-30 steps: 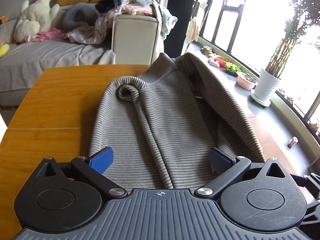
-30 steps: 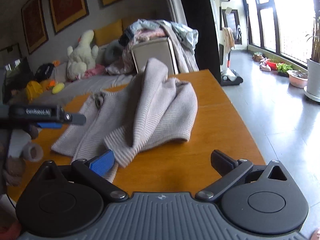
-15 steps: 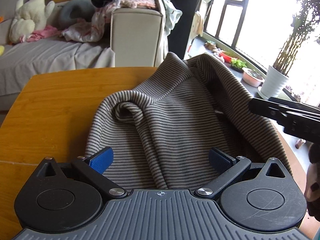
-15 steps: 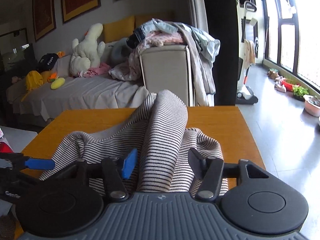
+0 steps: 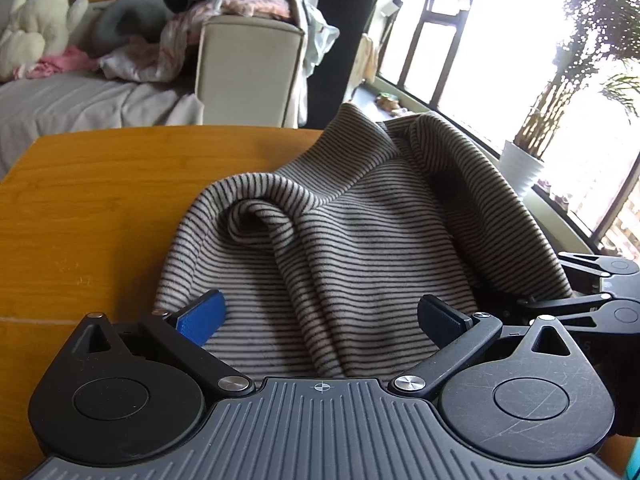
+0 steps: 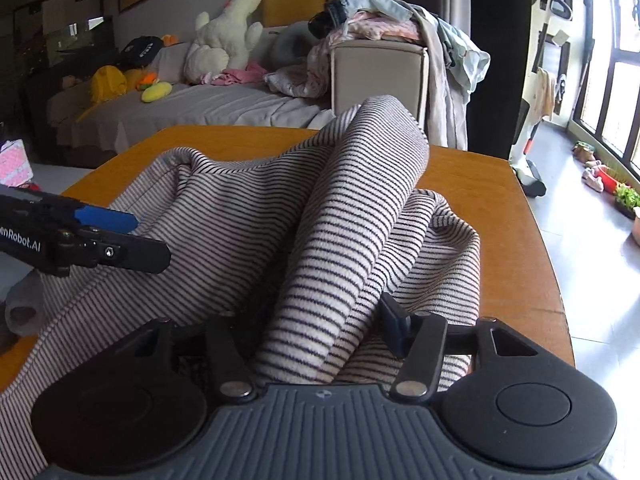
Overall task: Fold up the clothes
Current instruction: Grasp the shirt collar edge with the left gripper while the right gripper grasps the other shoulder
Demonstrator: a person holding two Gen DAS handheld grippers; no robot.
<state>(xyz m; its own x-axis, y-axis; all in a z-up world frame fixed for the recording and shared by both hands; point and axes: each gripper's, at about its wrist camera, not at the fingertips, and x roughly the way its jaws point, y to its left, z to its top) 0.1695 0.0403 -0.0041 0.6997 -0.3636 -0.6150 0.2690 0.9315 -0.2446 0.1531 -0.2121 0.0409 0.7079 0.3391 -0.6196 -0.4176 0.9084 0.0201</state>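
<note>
Barely started: striped sweater lies crumpled on table, no fold made. Right claw clamped on a bunched ridge; left claw spread wide, empty.

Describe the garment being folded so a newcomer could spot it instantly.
Find the orange wooden table in front of the sofa. The striped knit top lies rumpled on it, one fold bunched upward. It's the only cloth on the table; other clothes are heaped on the beige armrest behind.
</note>
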